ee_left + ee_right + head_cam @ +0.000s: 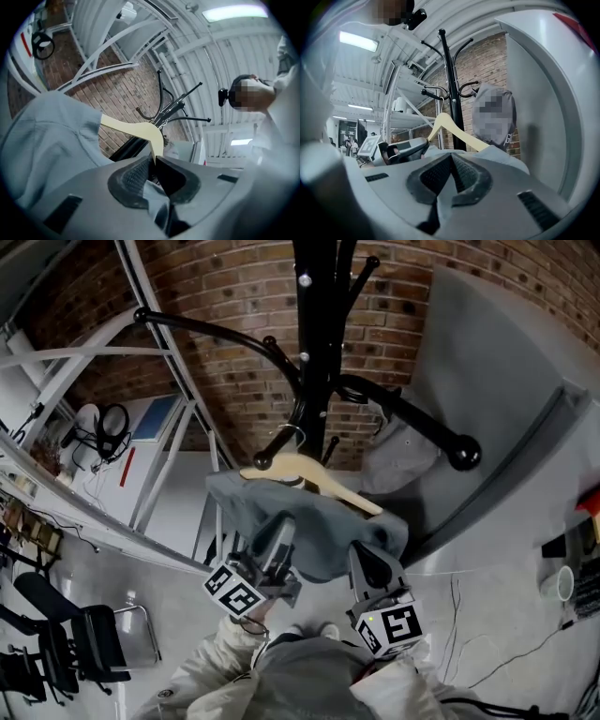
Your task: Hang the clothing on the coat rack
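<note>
Step in hand: seating the hanger on the rack. The grey-blue cloth garment (314,526) is draped over a pale wooden hanger (314,474), which sits just in front of the post of the tall black metal coat rack (314,334). The hanger's wire hook (293,433) lies at one of the rack's lower curved arms; whether it already bears there cannot be told.

The left gripper (153,164) has its jaws closed on a fold of the garment's lower edge. The right gripper (451,161) is likewise clamped on the cloth, which runs between its pads.

Next move, as judged: confirm that the hook is fully over the arm, then part both sets of jaws and draw the grippers down and away. Pulling on the hem could tip the hanger or drag the garment off it.
</note>
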{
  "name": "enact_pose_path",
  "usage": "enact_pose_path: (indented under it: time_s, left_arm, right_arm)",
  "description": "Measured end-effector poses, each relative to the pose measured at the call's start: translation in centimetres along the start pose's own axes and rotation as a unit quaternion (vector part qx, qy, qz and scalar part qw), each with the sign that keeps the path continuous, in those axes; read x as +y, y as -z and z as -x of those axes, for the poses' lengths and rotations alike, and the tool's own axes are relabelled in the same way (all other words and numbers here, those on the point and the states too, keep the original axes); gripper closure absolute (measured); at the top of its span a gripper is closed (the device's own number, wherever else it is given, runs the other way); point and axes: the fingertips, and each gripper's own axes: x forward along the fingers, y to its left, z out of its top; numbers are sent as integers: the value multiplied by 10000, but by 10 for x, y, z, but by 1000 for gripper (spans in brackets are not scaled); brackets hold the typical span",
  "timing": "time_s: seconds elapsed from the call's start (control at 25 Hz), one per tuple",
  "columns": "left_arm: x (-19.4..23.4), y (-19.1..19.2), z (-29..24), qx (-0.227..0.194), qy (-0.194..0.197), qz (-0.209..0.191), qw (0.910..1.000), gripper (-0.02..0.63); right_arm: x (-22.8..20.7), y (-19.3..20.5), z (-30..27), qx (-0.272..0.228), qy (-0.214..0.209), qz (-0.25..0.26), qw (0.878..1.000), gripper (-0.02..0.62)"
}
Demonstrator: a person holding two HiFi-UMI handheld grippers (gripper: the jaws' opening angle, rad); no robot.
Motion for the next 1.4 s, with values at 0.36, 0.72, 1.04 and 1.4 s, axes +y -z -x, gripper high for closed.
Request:
enact_pose_path:
  time_s: [0.36, 0.72, 1.04, 1.4]
  left_arm:
    - [-3, 33, 57, 1144, -710, -1985, 9708, 597]
    - [-8, 19, 120, 1462, -993, -2827, 9428, 598]
    - [-28, 16, 166, 1515, -596, -2706, 9488, 598]
    - [-67, 6, 231, 1462, -389, -2603, 9536, 598]
  right_arm:
    - [36, 7, 7, -21, -43, 7, 10000, 571]
    - [92, 6, 18, -54, 74, 149, 9998, 571]
    - [143, 7, 42, -88, 406, 234, 9989, 571]
    - [202, 16, 92, -90, 727, 146, 9972, 571]
